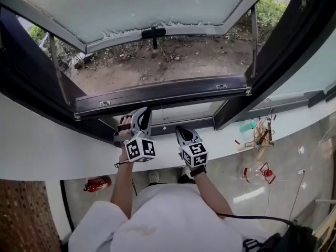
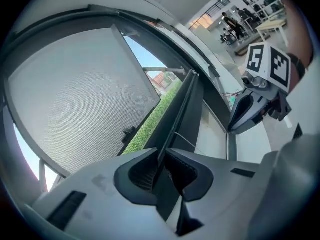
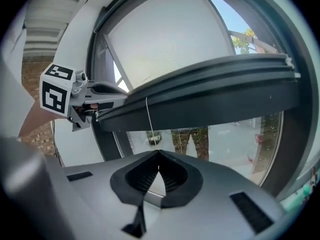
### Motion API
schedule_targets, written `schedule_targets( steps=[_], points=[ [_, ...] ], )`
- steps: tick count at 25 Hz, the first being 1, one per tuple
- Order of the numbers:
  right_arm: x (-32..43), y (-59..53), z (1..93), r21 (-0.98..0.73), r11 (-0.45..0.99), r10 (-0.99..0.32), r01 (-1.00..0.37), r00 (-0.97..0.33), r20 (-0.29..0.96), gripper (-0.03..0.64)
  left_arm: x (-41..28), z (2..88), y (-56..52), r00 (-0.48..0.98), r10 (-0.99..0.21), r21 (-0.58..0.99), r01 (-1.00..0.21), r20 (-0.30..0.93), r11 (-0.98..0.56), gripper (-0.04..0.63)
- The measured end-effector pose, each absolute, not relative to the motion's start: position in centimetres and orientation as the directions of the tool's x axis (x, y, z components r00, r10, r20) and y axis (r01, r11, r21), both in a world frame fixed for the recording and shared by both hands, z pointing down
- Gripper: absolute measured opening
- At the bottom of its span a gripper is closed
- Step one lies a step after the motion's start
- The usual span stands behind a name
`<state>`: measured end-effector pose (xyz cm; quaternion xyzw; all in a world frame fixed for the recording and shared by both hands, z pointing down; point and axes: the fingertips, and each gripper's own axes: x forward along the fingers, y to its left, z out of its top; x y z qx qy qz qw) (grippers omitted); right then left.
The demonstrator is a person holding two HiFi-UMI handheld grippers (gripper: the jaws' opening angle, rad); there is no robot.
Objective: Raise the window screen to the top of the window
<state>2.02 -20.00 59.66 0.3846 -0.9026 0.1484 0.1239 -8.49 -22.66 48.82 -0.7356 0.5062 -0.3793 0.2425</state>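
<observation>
The window sash [image 1: 157, 4] is swung outward, and the window screen's dark rail [image 1: 157, 94] lies low across the opening. The left gripper [image 2: 160, 154] has its jaws pinching that rail's edge, left of its middle. The right gripper [image 3: 159, 153] sits just beside it, jaws pressed together where the thin cord [image 3: 148, 121] hanging from the rail comes down to their tips.
</observation>
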Motion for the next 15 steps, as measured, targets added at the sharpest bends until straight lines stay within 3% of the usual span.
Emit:
schedule_targets(
  steps=[10,15],
  points=[
    [-1.0,-21.6,64.0,-0.197,0.666,-0.620,-0.720,-0.680,0.390,0.005,-10.2,49.6,-23.0,0.148,-0.923,-0.841,-0.381,0.355,-0.384,0.071],
    [-2.1,-22.4,65.0,-0.186,0.673,-0.618,-0.716,-0.683,0.389,0.097,-10.5,50.2,-23.3,0.124,-0.917,-0.848,-0.350,0.379,-0.398,0.071]
  ],
)
